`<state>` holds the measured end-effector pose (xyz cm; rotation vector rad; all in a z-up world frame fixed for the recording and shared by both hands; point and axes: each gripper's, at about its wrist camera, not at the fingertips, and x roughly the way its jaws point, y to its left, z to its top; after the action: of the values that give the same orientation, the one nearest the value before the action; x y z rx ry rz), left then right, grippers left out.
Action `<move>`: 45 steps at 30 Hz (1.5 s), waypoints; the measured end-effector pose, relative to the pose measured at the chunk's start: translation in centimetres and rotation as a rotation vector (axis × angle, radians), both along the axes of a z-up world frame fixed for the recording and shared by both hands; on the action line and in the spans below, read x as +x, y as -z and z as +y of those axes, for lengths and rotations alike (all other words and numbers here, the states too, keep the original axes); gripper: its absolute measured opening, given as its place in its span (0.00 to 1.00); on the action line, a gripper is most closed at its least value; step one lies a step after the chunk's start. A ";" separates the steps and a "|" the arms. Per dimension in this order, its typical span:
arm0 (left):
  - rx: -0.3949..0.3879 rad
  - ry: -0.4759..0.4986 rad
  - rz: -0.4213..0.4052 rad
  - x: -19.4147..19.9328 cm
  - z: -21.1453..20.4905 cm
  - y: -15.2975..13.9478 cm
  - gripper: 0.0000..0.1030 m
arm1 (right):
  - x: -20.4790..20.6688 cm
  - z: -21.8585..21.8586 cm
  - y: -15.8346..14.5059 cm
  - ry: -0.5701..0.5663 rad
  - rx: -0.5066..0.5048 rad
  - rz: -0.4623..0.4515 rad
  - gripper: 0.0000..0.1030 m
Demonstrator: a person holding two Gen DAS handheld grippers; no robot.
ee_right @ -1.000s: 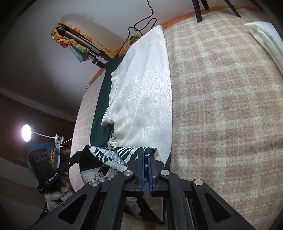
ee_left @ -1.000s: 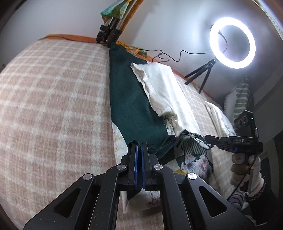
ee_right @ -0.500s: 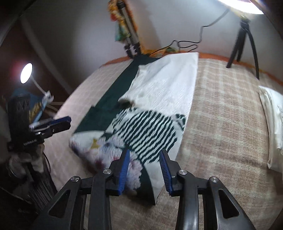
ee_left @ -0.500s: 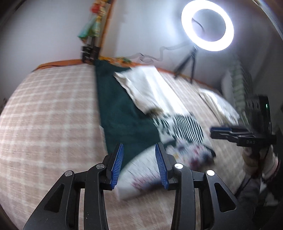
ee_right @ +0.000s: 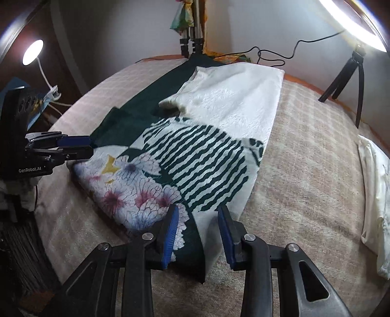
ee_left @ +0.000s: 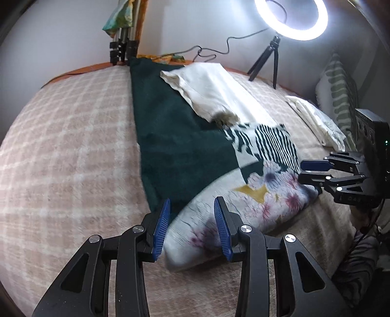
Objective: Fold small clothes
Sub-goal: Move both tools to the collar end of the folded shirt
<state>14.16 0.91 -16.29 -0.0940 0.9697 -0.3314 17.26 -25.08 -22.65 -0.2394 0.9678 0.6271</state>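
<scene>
A patterned cloth [ee_left: 256, 195] with black stripes, pink flowers and a yellow patch lies flat on the bed, also in the right wrist view [ee_right: 175, 175]. It partly covers a dark green garment [ee_left: 175, 136] and a cream garment [ee_left: 219, 95]. My left gripper [ee_left: 192, 226] is open, just above the cloth's near left corner. My right gripper [ee_right: 197, 234] is open over the cloth's near right corner. Neither holds anything. Each gripper shows in the other's view, the right one [ee_left: 314, 170] and the left one [ee_right: 78, 147].
The bed has a pink checked blanket [ee_left: 68, 151]. A ring light on a tripod [ee_left: 290, 19] stands at the back right, cable trailing. A folded cream cloth [ee_right: 375, 195] and a striped pillow [ee_left: 341, 95] lie at the right. Tripod legs [ee_right: 192, 46] stand at the head; a lamp [ee_right: 33, 52] left.
Both grippers were shut on the patterned cloth a second ago. They have let go, opened and pulled back, and the cloth now lies spread on the bed.
</scene>
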 end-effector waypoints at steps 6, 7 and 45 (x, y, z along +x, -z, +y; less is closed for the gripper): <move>-0.032 -0.020 -0.039 3.1 1.9 -2.9 0.35 | 2.2 -1.4 -3.0 0.055 0.063 -0.032 0.34; -0.045 -0.018 -0.056 3.9 2.2 -3.7 0.35 | 2.8 -1.6 -3.5 0.062 0.073 -0.034 0.35; -0.235 -0.198 0.052 28.7 8.2 0.9 0.62 | 30.2 -3.7 -1.4 0.327 0.325 0.110 0.53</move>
<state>42.87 9.08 -17.21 -0.4124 0.9610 -0.2600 47.41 -28.79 -21.23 0.2403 0.9681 0.4892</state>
